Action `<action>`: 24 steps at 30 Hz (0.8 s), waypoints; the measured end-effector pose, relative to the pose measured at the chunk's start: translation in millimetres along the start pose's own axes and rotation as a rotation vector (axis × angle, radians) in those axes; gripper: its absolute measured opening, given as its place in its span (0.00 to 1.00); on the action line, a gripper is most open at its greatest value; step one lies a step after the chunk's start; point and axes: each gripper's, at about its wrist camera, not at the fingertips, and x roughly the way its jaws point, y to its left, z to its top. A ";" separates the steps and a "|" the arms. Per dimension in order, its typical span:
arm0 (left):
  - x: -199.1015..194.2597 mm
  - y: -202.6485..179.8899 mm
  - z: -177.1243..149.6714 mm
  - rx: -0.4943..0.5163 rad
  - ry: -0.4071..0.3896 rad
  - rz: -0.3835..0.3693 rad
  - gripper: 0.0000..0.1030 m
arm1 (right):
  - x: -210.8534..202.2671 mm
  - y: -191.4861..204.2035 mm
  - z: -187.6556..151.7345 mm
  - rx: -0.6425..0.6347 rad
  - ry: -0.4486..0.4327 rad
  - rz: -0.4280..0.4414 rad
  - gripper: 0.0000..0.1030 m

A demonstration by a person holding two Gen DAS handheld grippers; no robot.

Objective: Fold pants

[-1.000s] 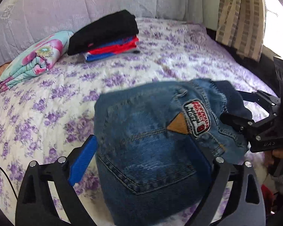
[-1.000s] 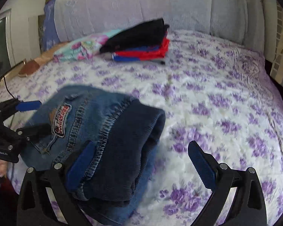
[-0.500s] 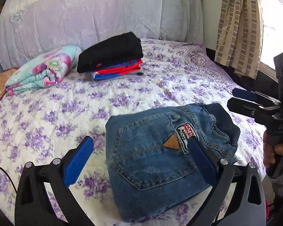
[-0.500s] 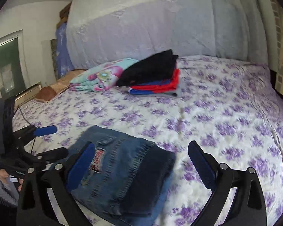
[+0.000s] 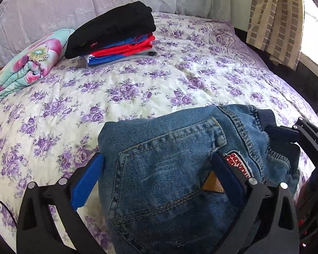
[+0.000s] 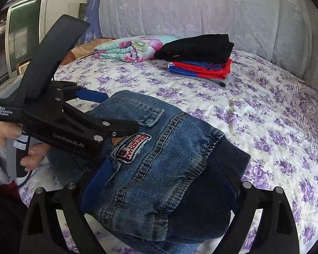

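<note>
The folded blue denim pants (image 5: 171,169) with a red-and-white patch and a dark ribbed waistband lie at the near edge of the bed; they also show in the right wrist view (image 6: 159,158). My left gripper (image 5: 159,177) is open, its blue fingers spread wide around the bundle, one on each side. My right gripper (image 6: 161,182) is open too, straddling the waistband end. In the left wrist view the right gripper (image 5: 294,139) sits at the pants' right end. In the right wrist view the left gripper (image 6: 99,114) reaches in from the left over the denim.
The bed has a white spread with purple flowers (image 5: 159,80). At the back lie a stack of folded black, red and blue clothes (image 5: 116,33) and a folded floral blanket (image 5: 30,65). A striped curtain (image 5: 277,17) and dark bed edge are at the right.
Half a second ago both grippers were pulled back, apart from the pants. Now both have come in again and straddle the bundle, jaws still spread wide.
</note>
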 end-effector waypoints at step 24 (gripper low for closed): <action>-35.1 2.3 -47.0 -0.104 -0.038 0.010 0.96 | 9.3 -64.3 -13.4 0.293 0.059 0.021 0.96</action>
